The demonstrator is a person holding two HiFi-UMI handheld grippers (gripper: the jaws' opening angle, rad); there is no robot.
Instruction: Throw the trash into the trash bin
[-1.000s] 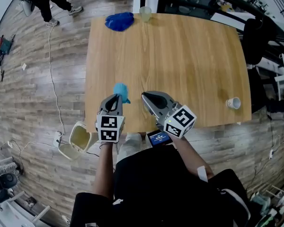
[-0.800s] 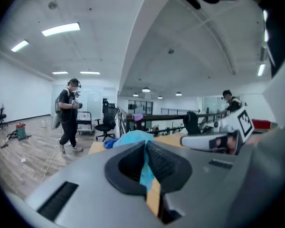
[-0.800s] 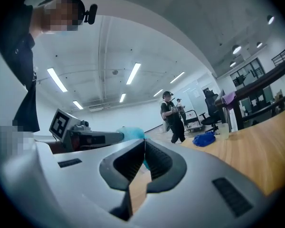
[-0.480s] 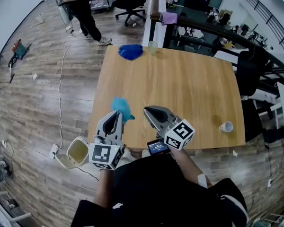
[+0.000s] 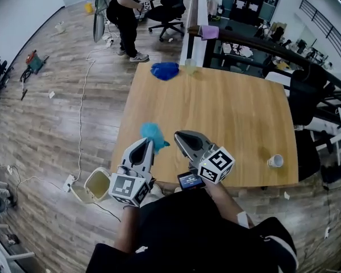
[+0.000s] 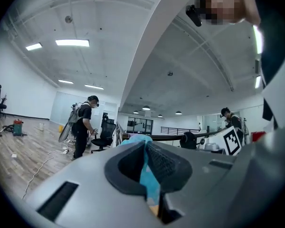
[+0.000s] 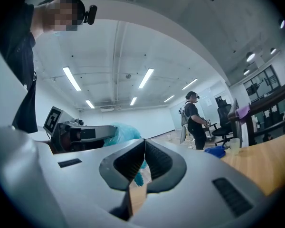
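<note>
While the left gripper [image 5: 147,145] is held above the near left corner of the light wooden table [image 5: 233,112], its jaws are clamped on a crumpled light-blue wad of thin trash [image 5: 153,134], which sticks out past the tips over the table's edge. In the left gripper view a strip of that blue material runs down between the two ribbed pads, which press against it. The right gripper [image 5: 182,136] is just beside the left one, also over the near edge, its jaws together with nothing between them. A small dark device with a lit screen [image 5: 191,180] shows beneath it, close to the person's body.

The cream open-topped trash bin [image 5: 96,185] stands on the wooden plank floor [image 5: 40,124] off the table's near left corner, below and left of the left gripper in the head view; the wad is not in it. At the far side of the table a dark-blue crumpled cloth [image 5: 165,70] lies just beside a pale translucent cup [image 5: 190,67], and a small white paper cup [image 5: 275,161] lies on its side near the near right corner. Beyond the table a person in dark clothes [image 5: 122,10] stands near a black office chair [image 5: 170,4]
</note>
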